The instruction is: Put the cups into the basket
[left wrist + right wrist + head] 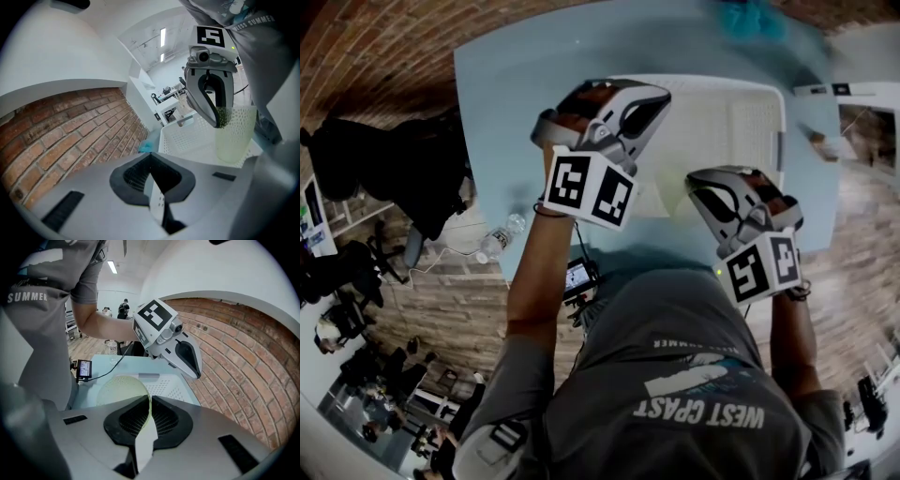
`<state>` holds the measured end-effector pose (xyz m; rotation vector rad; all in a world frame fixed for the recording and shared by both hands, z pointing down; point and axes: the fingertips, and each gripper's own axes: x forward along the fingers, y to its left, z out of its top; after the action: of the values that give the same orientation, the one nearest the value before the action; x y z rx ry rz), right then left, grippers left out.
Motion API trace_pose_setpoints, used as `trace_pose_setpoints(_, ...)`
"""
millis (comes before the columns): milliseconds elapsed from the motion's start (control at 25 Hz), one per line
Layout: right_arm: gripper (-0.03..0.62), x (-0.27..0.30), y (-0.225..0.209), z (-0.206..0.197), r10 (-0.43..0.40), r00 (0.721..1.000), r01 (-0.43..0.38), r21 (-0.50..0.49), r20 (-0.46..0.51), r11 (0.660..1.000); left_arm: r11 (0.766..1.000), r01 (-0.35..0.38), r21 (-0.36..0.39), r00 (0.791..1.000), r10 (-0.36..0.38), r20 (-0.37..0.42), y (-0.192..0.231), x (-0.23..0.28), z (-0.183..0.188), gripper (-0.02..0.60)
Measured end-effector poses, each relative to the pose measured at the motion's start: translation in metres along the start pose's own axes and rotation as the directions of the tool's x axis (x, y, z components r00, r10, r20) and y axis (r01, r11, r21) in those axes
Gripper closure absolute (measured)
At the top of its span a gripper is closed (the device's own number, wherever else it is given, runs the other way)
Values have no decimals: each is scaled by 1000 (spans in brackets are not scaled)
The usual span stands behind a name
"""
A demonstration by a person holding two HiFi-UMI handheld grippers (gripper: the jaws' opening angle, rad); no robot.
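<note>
**Nearly in: one cup held over the basket**

Clearly the right tongs have the work in hand. They are closed on the thin wall of a pale yellowish cup, one pad inside the rim and one outside, so the cup hangs roughly upright beneath them. Pinching the wall at the rim looks like a sensible hold for so light a thing. It leaves the base free to go down first, and the tongs need only part to let it go.

The cup hangs over the near right part of the white perforated basket, which stands on the pale blue desk. In the left gripper view its lower part looks level with or inside the basket's walls. Whether its base touches the basket floor I cannot tell.

The left tongs are drawn narrow, the pads almost together. Only a pale sliver shows between them, and I can make out no cup there. They hover above the basket's left side, apart from the right tongs, probably held there to stay out of the way.

My reading is that the step in hand is lowering and releasing this cup. A blurred teal object lies at the desk's far edge beyond the basket, too smeared to say whether it is another cup.
</note>
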<state>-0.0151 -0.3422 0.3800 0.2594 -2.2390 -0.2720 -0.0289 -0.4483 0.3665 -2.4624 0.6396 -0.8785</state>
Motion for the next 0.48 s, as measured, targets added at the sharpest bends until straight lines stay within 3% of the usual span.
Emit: trace_pose_setpoints(480,565,53,-5,-34,102,994,-101,27,-33,995,998,67,8,995,-66,-77,-10,16,-28,580)
